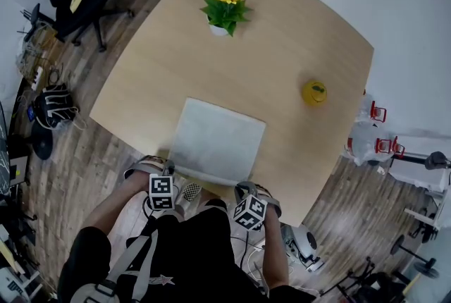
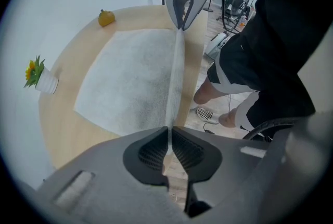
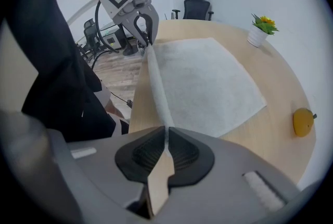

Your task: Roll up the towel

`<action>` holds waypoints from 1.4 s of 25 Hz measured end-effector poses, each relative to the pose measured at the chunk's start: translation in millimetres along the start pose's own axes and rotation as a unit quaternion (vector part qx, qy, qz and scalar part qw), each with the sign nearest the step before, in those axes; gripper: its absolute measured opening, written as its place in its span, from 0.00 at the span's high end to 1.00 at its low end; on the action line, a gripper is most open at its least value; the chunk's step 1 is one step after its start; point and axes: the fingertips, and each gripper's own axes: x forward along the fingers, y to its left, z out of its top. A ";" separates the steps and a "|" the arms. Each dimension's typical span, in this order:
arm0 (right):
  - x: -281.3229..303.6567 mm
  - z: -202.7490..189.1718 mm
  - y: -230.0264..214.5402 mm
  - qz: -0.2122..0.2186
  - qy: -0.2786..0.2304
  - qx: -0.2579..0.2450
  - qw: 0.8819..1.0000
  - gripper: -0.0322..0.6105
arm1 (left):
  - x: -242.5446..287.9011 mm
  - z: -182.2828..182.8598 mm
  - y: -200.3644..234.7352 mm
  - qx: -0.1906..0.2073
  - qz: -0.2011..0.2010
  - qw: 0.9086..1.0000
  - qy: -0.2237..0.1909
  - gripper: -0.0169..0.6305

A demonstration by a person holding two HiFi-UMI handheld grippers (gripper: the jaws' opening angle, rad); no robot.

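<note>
At the left, the left gripper (image 1: 164, 169) is pointed down at the bench's (image 1: 296, 27) near edge. Its jaws are closed to a narrow slit on the near left corner of the towel (image 1: 220, 143), and the cloth is seen pinched between the pads in the left gripper view. From there the towel is spread flat across the bench, away from the person and toward the potted plant (image 1: 225, 13). Its near edge is lifted into a thin fold that is stretched taut from 1 gripper to the other. The long axis of that fold is laid along the bench's near edge, so any roll is judged to have to travel away from the person. At the right, the right gripper (image 1: 248, 190) is likewise closed on the near right corner, with cloth caught between its pads. The 2 grippers are set at opposite ends of the same edge, so neither is nearer the work.
</note>
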 end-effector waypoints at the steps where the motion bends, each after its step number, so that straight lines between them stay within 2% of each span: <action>1: -0.3 0.4 -1.4 0.003 0.001 0.001 1.000 0.91 | 0.1 0.4 1.4 0.002 0.001 1.000 0.000 0.92; 7: -1.9 2.5 -10.3 0.014 -0.001 0.003 1.000 0.91 | 0.1 2.3 13.1 -0.008 0.007 1.000 0.003 0.92; 19: 3.6 7.9 -33.2 -0.014 -0.007 -0.009 1.000 0.90 | 4.3 3.9 34.7 -0.008 0.024 1.000 0.005 0.92; 33: 9.3 7.3 -45.5 -0.077 -0.023 -0.020 0.997 0.88 | 8.1 3.9 44.5 -0.014 0.054 0.998 0.009 0.90; 35: 6.9 8.0 -49.5 -0.098 -0.027 -0.025 0.995 0.82 | 6.0 3.2 48.7 -0.018 0.067 0.998 0.006 0.86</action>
